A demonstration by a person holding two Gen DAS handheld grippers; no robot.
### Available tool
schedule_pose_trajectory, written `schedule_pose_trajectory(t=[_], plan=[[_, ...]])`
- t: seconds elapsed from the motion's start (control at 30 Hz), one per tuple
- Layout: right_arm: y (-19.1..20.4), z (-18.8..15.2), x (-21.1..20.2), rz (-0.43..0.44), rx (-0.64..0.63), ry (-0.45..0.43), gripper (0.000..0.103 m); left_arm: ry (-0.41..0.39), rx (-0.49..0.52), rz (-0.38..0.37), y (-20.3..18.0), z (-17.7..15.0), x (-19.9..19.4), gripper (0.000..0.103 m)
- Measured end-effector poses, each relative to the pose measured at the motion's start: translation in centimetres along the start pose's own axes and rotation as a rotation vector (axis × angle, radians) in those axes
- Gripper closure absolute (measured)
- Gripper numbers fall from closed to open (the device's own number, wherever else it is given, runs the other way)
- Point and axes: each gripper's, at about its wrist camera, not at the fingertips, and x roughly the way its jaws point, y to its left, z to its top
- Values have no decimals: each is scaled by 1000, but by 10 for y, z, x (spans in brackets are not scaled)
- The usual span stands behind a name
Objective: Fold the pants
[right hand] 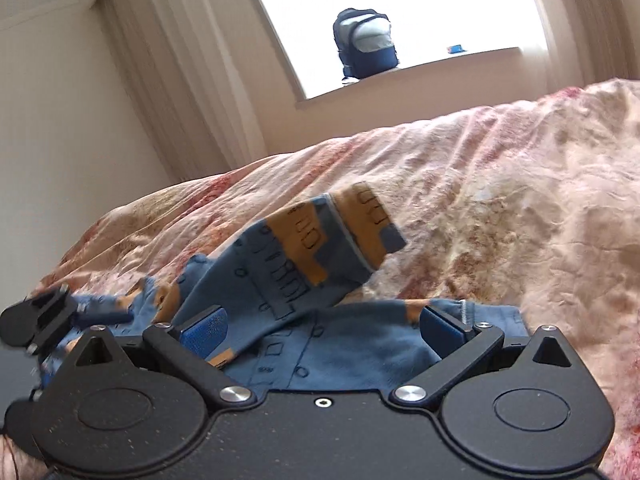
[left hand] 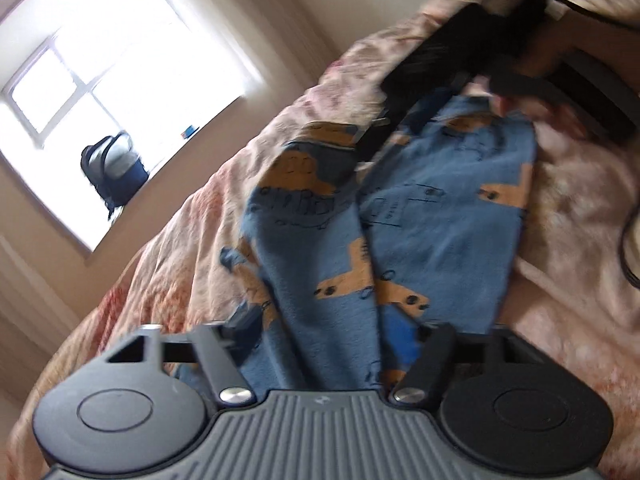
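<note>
Blue pants (left hand: pixel 440 208) printed with tan trucks lie rumpled on a pink floral bedspread (left hand: pixel 192 232). My left gripper (left hand: pixel 340 326) stands over their near end, its fingers apart with a bunch of the fabric lying between them. At the far end the blurred black right gripper (left hand: pixel 380 128) reaches down onto the cloth. In the right wrist view the right gripper (right hand: pixel 322 328) is wide open, and the pants (right hand: pixel 280 264) lie under and between its blue pads (right hand: pixel 204 328), one leg end folded up. The left gripper (right hand: pixel 100 312) shows blurred at the left edge, on the fabric.
The bedspread (right hand: pixel 500 200) rises in wrinkled folds to the right. Behind the bed a bright window holds a dark blue backpack (right hand: pixel 366 46) and a small blue object (right hand: pixel 455 48) on its sill. A curtain (right hand: pixel 180 80) hangs left. A black cable (left hand: pixel 624 248) lies at the bed's right.
</note>
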Motion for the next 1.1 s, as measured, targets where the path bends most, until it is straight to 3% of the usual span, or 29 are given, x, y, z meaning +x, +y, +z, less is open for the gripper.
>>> schedule_pose_trajectory(t=[0.03, 0.1, 0.13, 0.17, 0.3, 0.43, 0.5, 0.57, 0.7, 0.83, 0.97, 1.1], plan=[[-3, 2, 3, -11, 23, 8, 17, 6, 31, -3, -5, 1, 0, 63], [-11, 7, 8, -30, 83, 13, 29, 20, 63, -15, -9, 2, 0, 76], [-16, 10, 11, -30, 120, 6, 41, 33, 65, -20, -11, 4, 1, 84], [-22, 13, 13, -29, 152, 4, 47, 49, 60, -25, -11, 5, 3, 86], [-38, 24, 25, 11, 236, 20, 48, 98, 7, -51, -6, 8, 7, 94], [-52, 30, 33, 61, 338, 12, 49, 132, -131, -128, 13, 8, 8, 95], [-54, 34, 38, 69, 350, 22, 60, 152, -175, -138, 20, 8, 11, 101], [-56, 38, 43, 68, 355, 42, 94, 159, -195, -140, 25, 9, 10, 102], [-53, 49, 27, 82, 315, -8, 97, 126, -232, -129, 34, 13, -1, 102], [-48, 56, -34, 108, 275, -115, 98, 61, -255, -171, 41, 16, -23, 102], [-49, 38, -103, 53, 267, -127, 98, 5, -202, -218, 32, 13, -44, 102], [-53, -2, -126, -45, 279, -60, 98, 27, -144, -246, 10, 5, -38, 102]])
